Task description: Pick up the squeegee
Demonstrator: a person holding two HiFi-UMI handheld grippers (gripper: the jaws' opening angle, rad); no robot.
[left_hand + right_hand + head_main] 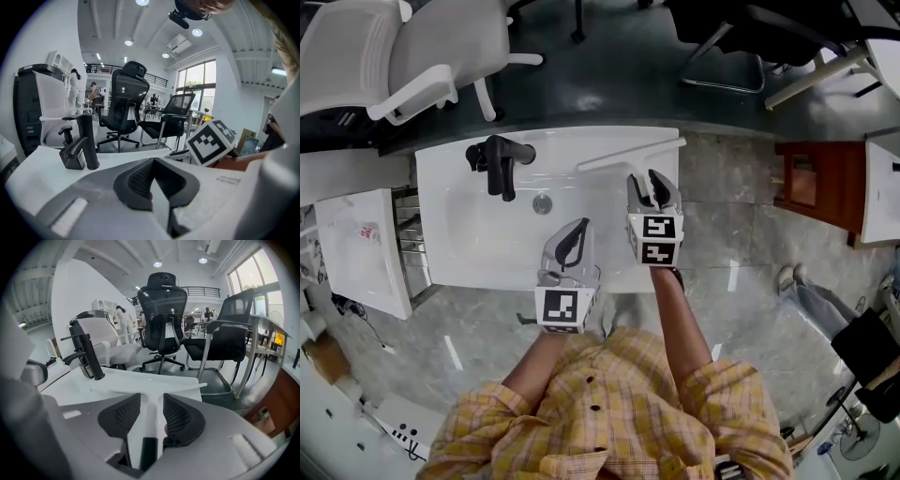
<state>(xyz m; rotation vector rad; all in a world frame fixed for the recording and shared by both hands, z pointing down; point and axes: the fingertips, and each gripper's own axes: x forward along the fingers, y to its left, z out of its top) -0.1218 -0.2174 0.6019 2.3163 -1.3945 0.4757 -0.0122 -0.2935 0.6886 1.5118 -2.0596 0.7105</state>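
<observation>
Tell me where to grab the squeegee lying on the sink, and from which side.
Grip the squeegee by its handle, probably from the person's side. The long blade lies flat along the sink's far edge, while the narrow handle points back toward the right gripper, whose open fingers straddle it.

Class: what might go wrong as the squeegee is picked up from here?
The right claw stands open around the squeegee handle; closing off-centre might let the smooth handle slip or twist. The blade end lies at a corner of the sink, so a nudge might push it off.
</observation>
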